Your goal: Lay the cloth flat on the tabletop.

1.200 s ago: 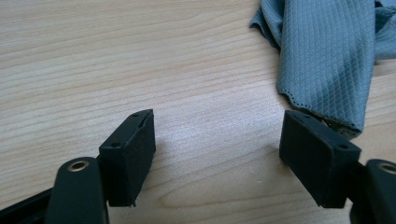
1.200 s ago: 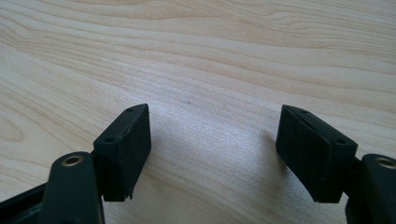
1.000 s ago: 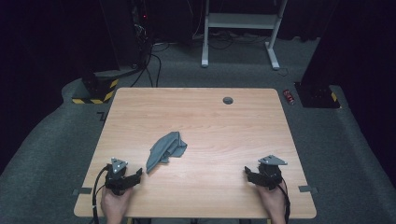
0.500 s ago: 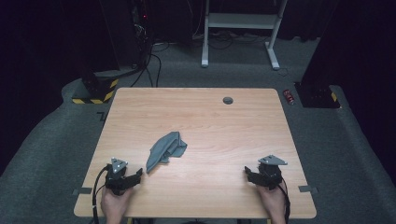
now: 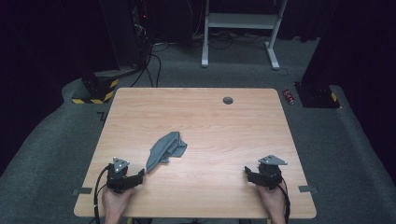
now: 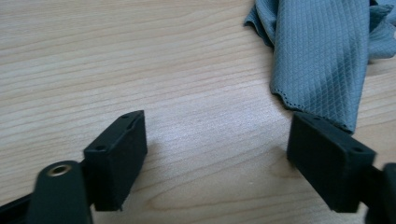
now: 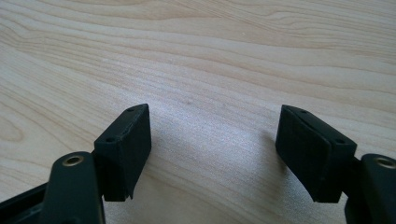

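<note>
I am holding the left gripper (image 5: 141, 175) low near the bench's (image 5: 224, 140) near-left corner, its fingers (image 6: 116, 156) spread wide and gripping nothing. The cloth (image 5: 164, 149) is lying crumpled on the bench, left of centre and toward the near edge. Its long axis is running diagonally, the narrow end pointing at the near-left corner and the wider, bunched end pointing away toward the far-right. In the left gripper view the cloth's (image 6: 322, 60) narrow end is lying right at the tip of one finger (image 6: 327, 158); I cannot tell whether they are touching. I am resting the right gripper (image 5: 247, 173) near the near-right corner, well apart from the cloth, its fingers (image 7: 123, 149) also spread and empty over bare wood. A small dark disc (image 5: 228, 100) is sitting by the far edge.
</note>
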Motion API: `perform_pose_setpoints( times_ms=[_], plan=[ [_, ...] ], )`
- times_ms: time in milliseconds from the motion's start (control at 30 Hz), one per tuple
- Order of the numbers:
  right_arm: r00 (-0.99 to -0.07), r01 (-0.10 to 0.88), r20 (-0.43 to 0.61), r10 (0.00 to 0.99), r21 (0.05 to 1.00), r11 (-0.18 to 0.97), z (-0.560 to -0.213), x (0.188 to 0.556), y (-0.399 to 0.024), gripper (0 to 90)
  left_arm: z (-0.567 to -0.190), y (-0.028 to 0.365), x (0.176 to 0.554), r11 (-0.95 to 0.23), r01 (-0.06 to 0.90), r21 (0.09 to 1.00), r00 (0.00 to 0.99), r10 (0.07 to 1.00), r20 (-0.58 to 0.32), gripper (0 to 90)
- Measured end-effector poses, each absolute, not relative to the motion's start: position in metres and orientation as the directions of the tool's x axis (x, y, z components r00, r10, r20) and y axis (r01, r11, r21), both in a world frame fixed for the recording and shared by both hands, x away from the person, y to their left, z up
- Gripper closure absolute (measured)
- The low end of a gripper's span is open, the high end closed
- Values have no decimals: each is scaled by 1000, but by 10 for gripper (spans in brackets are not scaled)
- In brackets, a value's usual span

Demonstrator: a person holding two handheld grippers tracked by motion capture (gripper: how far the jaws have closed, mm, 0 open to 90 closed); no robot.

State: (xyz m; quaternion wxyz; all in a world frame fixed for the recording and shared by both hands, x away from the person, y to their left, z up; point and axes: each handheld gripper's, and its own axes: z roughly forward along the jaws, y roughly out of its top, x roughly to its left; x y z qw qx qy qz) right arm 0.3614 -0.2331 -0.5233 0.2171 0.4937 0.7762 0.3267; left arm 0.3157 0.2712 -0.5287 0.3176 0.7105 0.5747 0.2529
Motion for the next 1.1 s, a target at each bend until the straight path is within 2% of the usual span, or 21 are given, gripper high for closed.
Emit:
perform_pose_setpoints(
  times_ms=[300,333,367,467,867,1100],
  plan=[
    [-418,625,-15,908,721,300,-523,361,-233,265,-526,277,311,-85,637,766,227,970,-81,233],
    [-418,624,-15,908,721,299,-523,361,-233,265,-523,278,311,-54,632,773,234,964,-123,233],
    [-418,624,-15,908,721,299,-523,361,-233,265,-523,278,311,-54,632,773,234,964,-123,234],
    [-418,625,-15,908,721,299,-523,361,-233,265,-510,276,313,-8,616,788,272,941,-203,239],
    [-417,625,-15,909,721,299,-523,361,-233,265,-501,260,326,-67,613,787,332,926,-180,259],
    [-417,625,-16,909,721,299,-523,361,-233,265,-497,236,342,-140,604,784,390,910,-139,272]
  ],
)
